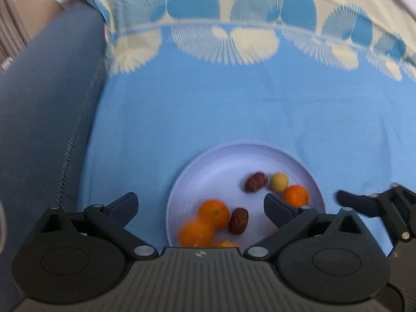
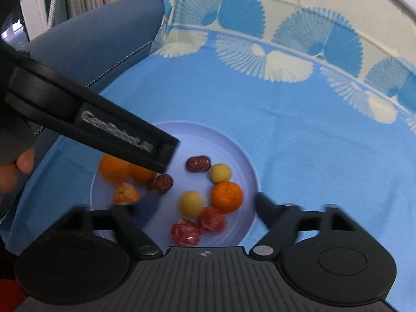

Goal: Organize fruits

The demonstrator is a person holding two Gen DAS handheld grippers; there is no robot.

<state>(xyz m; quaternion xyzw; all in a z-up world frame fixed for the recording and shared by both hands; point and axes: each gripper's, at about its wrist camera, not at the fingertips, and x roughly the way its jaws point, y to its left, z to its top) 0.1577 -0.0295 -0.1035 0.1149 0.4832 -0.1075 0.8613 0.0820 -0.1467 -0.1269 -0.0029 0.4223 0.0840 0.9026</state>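
Note:
A pale lilac plate point(image 1: 244, 153) lies on a blue cloth and holds the fruit. In the left wrist view I see oranges point(image 1: 213, 213), two dark red dates point(image 1: 256, 182) and a small yellow fruit point(image 1: 279, 182). My left gripper point(image 1: 200, 206) hangs open over the plate's near side and its pads press on nothing. The right wrist view shows the plate point(image 2: 234, 140) with an orange point(image 2: 226, 197), yellow fruits point(image 2: 191, 204), dates point(image 2: 198, 163) and two red peeled pieces point(image 2: 186, 232). My right gripper point(image 2: 204, 208) is open above them and holds nothing.
The blue cloth point(image 1: 234, 109) has a cream fan-pattern border point(image 1: 247, 44) at the back. A grey-blue cushioned edge point(image 1: 46, 104) runs along the left. A finger of the left gripper point(image 2: 166, 153) crosses the plate's left side, with a person's hand point(image 2: 13, 171) behind it.

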